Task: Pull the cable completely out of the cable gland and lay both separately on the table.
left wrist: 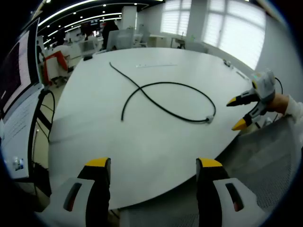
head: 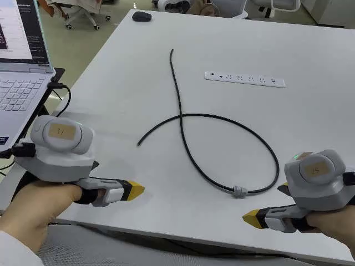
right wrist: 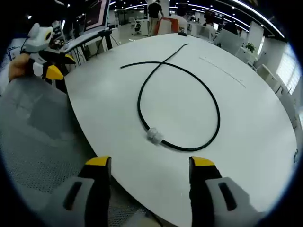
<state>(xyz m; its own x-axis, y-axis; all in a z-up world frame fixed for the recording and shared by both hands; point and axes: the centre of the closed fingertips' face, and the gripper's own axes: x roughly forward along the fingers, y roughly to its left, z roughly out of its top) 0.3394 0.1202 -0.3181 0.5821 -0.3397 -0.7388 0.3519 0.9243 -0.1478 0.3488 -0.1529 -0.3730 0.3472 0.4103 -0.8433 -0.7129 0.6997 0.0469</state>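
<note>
Zero steps of the extraction are complete, judging by the present layout. The small grey plastic cable gland (head: 239, 192) sits threaded on the long black round cable (head: 181, 116), so both parts lie on the white workbench table (head: 310, 122) as one assembly, not separately.

**Gripper state**
- Your left gripper (head: 133, 190) has its jaws spread and holds nothing.
- Your right gripper (head: 252, 219) also has its jaws spread and holds nothing.
- Neither gripper touches the cable or the gland.

**Location of the work**
- The gland lies just ahead of your right gripper, offset slightly toward the left gripper, and well apart from the left gripper.
- The cable forms one loop that crosses over itself ahead of and between both grippers.
- One free end lies ahead of your left gripper. The other end runs far beyond both.

**Work left, as a judgement**
1. Secure the gland.
2. Draw the cable fully through it.
3. Set each part down apart from the other.

**Item count**
- Cable: one.
- Gland: one.
- Grippers: two.
- White oblong power strip (head: 244, 78): one, far ahead of the right gripper.
- Open silver laptop (head: 19, 88): one, outboard of the left gripper.
- Black computer mouse (head: 141, 16): one, at the far table edge.
</note>
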